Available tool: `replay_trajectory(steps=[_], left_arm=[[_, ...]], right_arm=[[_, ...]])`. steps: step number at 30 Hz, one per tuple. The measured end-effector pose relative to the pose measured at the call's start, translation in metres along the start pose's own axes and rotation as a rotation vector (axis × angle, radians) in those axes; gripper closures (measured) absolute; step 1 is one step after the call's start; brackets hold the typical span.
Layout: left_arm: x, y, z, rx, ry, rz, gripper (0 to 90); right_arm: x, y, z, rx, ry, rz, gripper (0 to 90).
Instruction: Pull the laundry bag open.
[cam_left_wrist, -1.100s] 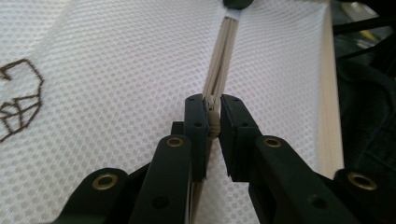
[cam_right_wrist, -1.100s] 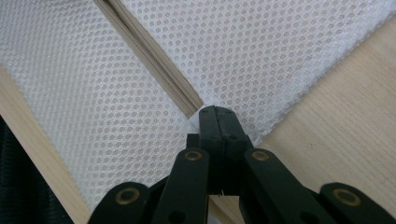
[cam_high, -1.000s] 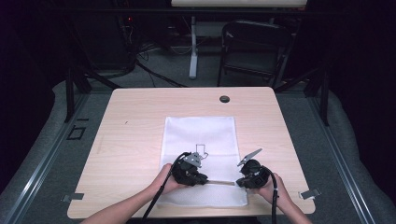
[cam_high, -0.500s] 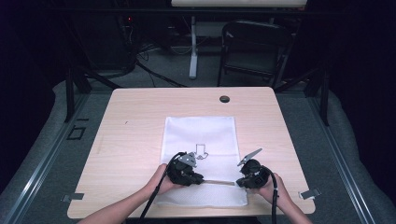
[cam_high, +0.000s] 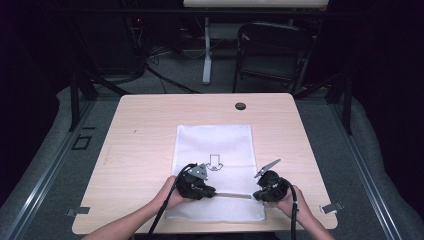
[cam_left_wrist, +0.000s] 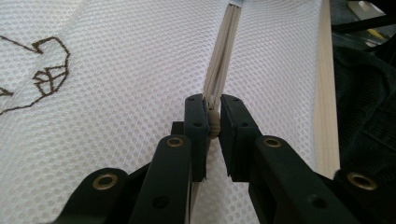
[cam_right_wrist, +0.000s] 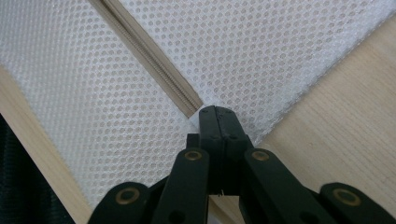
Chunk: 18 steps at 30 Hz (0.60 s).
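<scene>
A white mesh bag (cam_high: 215, 150) is laid flat at the table's (cam_high: 140, 130) near edge, its weave dotted with fine holes. The beige zip pull (cam_left_wrist: 214, 125) is pinched between the left gripper's (cam_left_wrist: 213, 122) narrow black jaws. The mesh at the ribbed zip's (cam_right_wrist: 149, 58) end is clamped by the right gripper (cam_right_wrist: 215, 122), jaws fully together. Farther off, a brown outline motif (cam_high: 215, 162) is stitched on the bag.

Lab/recording studio: light wooden bench (cam_high: 150, 145) w/ black frame rails (cam_high: 80, 90), floor cables (cam_high: 165, 80), folding metal chair (cam_high: 270, 50), dark surroundings.
</scene>
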<state>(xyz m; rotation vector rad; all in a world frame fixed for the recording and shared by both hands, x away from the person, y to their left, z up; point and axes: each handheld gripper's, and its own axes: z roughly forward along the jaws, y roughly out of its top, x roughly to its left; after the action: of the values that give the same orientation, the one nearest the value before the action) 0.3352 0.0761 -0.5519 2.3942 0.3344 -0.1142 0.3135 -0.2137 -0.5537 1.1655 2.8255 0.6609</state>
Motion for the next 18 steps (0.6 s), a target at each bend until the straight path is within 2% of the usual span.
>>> replay_trajectory(steps=[5, 6, 7, 9, 10, 13, 17, 18], left_arm=[[0.0008, -0.0029, -0.0015, -0.003, -0.007, 0.004, 81.8], [-0.0001, -0.0025, -0.0019, 0.008, 0.008, 0.007, 81.8], [0.0007, -0.0031, -0.0027, 0.002, -0.005, 0.003, 81.8], [0.0012, -0.0044, -0.0039, -0.004, 0.002, 0.001, 81.8], [0.0018, -0.0050, -0.0054, 0.008, -0.001, 0.006, 81.8], [0.0023, -0.0079, -0.0068, -0.010, -0.006, -0.006, 81.8], [0.0020, -0.0088, -0.0092, 0.000, 0.009, -0.002, 81.8], [0.0025, -0.0097, -0.0094, -0.010, -0.004, -0.001, 81.8]], right_arm=[[0.0001, 0.0002, 0.0000, 0.001, 0.000, 0.000, 90.0], [0.0002, 0.0002, 0.0000, 0.001, -0.001, -0.001, 90.0], [0.0001, 0.0002, 0.0000, 0.001, 0.000, -0.001, 90.0], [0.0002, 0.0002, 0.0000, 0.001, -0.001, -0.001, 90.0], [0.0001, 0.0002, 0.0000, 0.001, -0.001, -0.001, 90.0], [0.0002, 0.0002, 0.0000, 0.001, -0.001, -0.001, 90.0], [0.0003, 0.0003, 0.0001, 0.001, -0.002, -0.002, 90.0], [0.0003, 0.0002, 0.0001, 0.000, -0.002, -0.002, 90.0]])
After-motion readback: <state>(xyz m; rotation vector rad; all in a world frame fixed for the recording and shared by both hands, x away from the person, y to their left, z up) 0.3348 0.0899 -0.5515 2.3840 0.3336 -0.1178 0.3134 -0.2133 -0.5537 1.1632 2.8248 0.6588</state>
